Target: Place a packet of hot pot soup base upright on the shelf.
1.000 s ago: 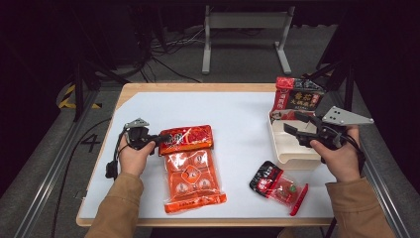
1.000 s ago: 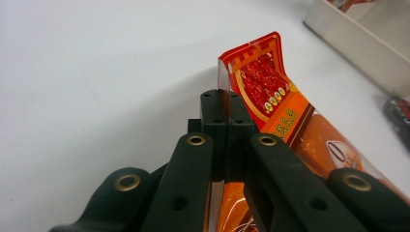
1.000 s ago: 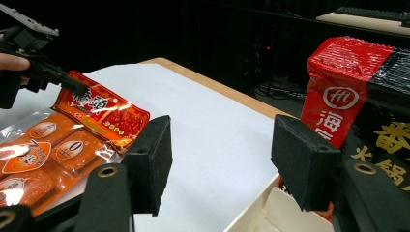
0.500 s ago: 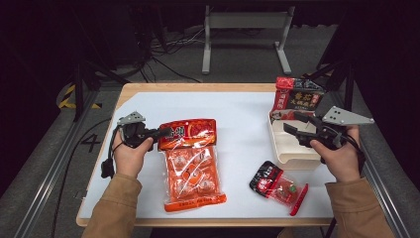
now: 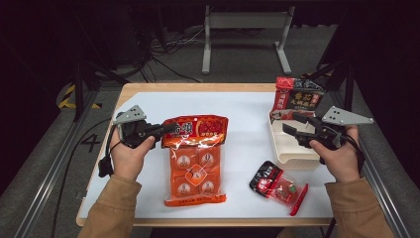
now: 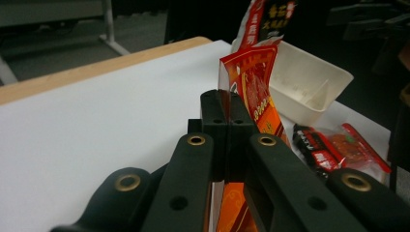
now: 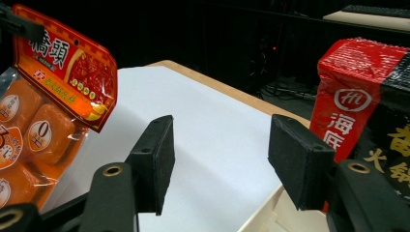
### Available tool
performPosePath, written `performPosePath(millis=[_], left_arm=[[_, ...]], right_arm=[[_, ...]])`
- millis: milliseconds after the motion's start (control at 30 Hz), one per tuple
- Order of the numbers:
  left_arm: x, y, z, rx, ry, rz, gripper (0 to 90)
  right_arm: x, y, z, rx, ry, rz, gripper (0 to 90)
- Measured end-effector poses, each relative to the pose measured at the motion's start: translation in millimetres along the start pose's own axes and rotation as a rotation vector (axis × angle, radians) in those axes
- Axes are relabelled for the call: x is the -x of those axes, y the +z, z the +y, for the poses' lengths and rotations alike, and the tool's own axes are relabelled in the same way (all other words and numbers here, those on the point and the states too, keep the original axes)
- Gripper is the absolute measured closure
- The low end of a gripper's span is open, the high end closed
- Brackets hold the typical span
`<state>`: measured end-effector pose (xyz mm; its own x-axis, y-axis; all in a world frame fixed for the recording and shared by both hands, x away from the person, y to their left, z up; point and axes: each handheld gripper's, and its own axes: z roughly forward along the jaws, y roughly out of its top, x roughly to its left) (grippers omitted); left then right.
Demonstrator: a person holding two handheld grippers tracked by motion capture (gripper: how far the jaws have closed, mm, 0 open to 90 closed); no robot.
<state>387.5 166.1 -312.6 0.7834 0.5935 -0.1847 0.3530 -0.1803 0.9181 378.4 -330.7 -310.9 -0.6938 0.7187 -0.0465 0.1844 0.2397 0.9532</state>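
The left gripper (image 5: 166, 130) has its jaws closed on the top left corner of the orange snack bag (image 5: 194, 161) and holds that end above the white table (image 5: 242, 119); the lower end of the bag rests on the table. The right gripper (image 5: 292, 126) hangs over the white tray (image 5: 287, 151) at the right edge, jaws partly open with nothing between them. A red and black packet (image 5: 296, 96) stands in the tray. A small red packet (image 5: 277, 186) lies near the front edge.
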Motion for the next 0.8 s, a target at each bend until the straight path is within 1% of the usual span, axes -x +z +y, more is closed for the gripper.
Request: performPosePath(millis=[67, 100, 200, 267, 300, 333, 367, 467, 500, 533, 600, 700, 733, 767, 800], left_arm=[[6.1, -2.4, 5.9, 0.019, 0.026, -0.017, 90.0], [8.0, -2.8, 7.7, 0.023, 0.038, -0.018, 90.0], [16.0, -4.7, 14.2, 0.039, 0.084, -0.03, 89.9], [22.4, -6.2, 18.5, 0.053, 0.122, -0.04, 90.0], [22.4, -6.2, 18.5, 0.053, 0.122, -0.04, 90.0], [30.0, -7.8, 23.2, 0.067, 0.143, -0.06, 89.9], [32.1, -8.4, 25.3, 0.071, 0.151, -0.075, 89.9], [36.4, -9.4, 29.6, 0.084, 0.167, -0.091, 89.9], [36.4, -9.4, 29.6, 0.084, 0.167, -0.091, 89.9], [39.0, -10.2, 31.5, 0.095, 0.18, -0.095, 90.0], [40.7, -10.9, 32.2, 0.099, 0.186, -0.097, 90.0], [48.1, -12.2, 36.2, 0.114, 0.215, -0.109, 90.0], [48.1, -12.2, 36.2, 0.114, 0.215, -0.109, 90.0], [52.4, -12.4, 38.8, 0.118, 0.226, -0.112, 90.0], [52.4, -12.4, 38.8, 0.118, 0.226, -0.112, 90.0]], right_arm=[[-1.2, 0.2, 0.4, 0.001, 0.001, 0.005, 43.3], [-1.9, 0.2, 0.7, -0.001, -0.001, 0.006, 43.3], [-3.2, 1.1, 0.9, 0.0, -0.002, 0.015, 43.3], [-4.0, 2.1, 0.6, -0.002, -0.002, 0.02, 43.3], [-4.4, 2.5, 0.5, -0.003, -0.001, 0.022, 43.3], [-5.1, 3.1, 0.5, -0.004, -0.002, 0.027, 43.1], [-5.8, 3.7, 0.6, -0.005, -0.004, 0.034, 43.0], [-8.4, 5.8, 0.9, -0.004, -0.009, 0.047, 42.8], [-8.4, 5.8, 0.9, -0.004, -0.009, 0.047, 42.8], [-9.3, 7.2, 0.5, -0.007, -0.009, 0.052, 42.8], [-9.7, 7.6, 0.4, -0.009, -0.01, 0.054, 42.7], [-13.5, 10.6, 1.3, -0.005, -0.015, 0.069, 42.3], [-13.5, 10.6, 1.3, -0.005, -0.015, 0.069, 42.3], [-16.4, 12.9, 2.0, -0.006, -0.022, 0.08, 42.1], [-16.4, 12.9, 2.0, -0.006, -0.022, 0.08, 42.1]])
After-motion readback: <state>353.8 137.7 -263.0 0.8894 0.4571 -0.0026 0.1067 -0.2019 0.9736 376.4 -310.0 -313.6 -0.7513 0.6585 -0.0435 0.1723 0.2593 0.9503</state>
